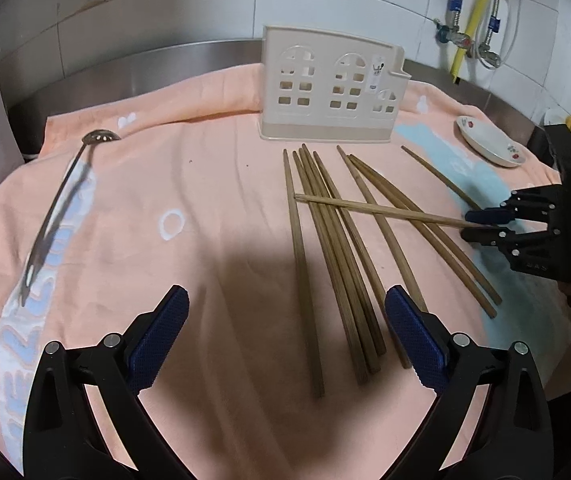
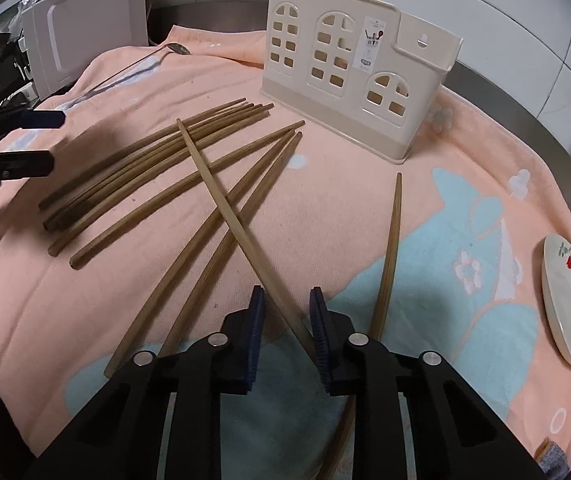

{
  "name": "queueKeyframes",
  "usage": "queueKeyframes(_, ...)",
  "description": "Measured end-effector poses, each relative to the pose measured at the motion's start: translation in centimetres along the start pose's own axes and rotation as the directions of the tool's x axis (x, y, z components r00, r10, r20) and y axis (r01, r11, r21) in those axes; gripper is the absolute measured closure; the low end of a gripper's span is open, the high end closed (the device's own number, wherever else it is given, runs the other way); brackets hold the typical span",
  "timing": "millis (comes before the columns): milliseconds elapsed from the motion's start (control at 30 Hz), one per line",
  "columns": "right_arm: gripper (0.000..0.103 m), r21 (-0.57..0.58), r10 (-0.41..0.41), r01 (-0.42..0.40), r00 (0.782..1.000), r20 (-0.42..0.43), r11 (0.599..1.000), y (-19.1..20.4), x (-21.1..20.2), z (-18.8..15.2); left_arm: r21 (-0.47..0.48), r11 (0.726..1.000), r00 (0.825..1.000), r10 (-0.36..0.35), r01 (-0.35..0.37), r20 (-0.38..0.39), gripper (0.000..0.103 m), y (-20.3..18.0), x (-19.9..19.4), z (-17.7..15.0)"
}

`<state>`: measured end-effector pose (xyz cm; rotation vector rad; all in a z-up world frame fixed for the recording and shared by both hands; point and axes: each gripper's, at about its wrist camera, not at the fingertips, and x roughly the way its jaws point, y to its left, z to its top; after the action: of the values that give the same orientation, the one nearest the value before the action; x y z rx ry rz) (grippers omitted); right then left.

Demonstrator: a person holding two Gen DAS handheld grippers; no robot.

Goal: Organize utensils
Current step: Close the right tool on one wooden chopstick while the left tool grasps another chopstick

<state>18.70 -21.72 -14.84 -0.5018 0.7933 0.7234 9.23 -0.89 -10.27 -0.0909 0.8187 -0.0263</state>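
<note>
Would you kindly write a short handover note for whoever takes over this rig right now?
Left claw: open, hovering over the towel beside the chopstick bundle.
Right claw: jaws narrow around the crossing chopstick, not yet pinching.
Things: all chopsticks and the slotted spoon lie on the towel; holder stands behind them.
Done: nothing visibly in the holder.
Left: grip that chopstick, load everything into the holder.

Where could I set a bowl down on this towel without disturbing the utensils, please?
The widest bare patch of towel lies between the ladle and the chopsticks. A smaller patch lies between the lone chopstick and the plate. It is crowded in front of the holder, where the chopsticks lie crossed and the right gripper works.
</note>
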Motion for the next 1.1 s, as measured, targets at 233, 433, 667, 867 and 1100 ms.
queueKeyframes(233, 0.091, -0.018, 0.004, -0.004, 1.0, 0.014, 1.0, 0.4, -0.1, -0.2, -0.015, 1.0, 0.999, -0.013, 0.012, -0.039, 0.033, -0.1, 1.4, 0.2)
queueKeyframes(433, 0.096, -0.003, 0.013, -0.013, 1.0, 0.015, 1.0, 0.5, -0.4, -0.3, -0.007, 1.0, 0.998, -0.003, 0.002, -0.064, 0.054, -0.4, 2.2, 0.5)
queueKeyframes(667, 0.096, 0.022, 0.018, -0.018, 1.0, 0.015, 1.0, 0.7, -0.7, -0.5, 0.005, 1.0, 0.996, -0.013, 0.013, -0.089, 0.081, -0.7, 3.0, 0.6)
queueKeyframes(867, 0.096, 0.039, 0.023, -0.023, 1.0, 0.008, 0.999, 0.8, -0.7, -0.6, 0.021, 1.0, 0.995, -0.012, 0.014, -0.097, 0.084, -1.0, 3.5, 0.6)
queueKeyframes(1100, 0.095, 0.049, 0.019, -0.019, 1.0, 0.002, 0.999, 0.8, -0.6, -0.8, 0.028, 1.0, 0.994, -0.01, 0.013, -0.111, 0.084, -1.1, 4.1, 0.4)
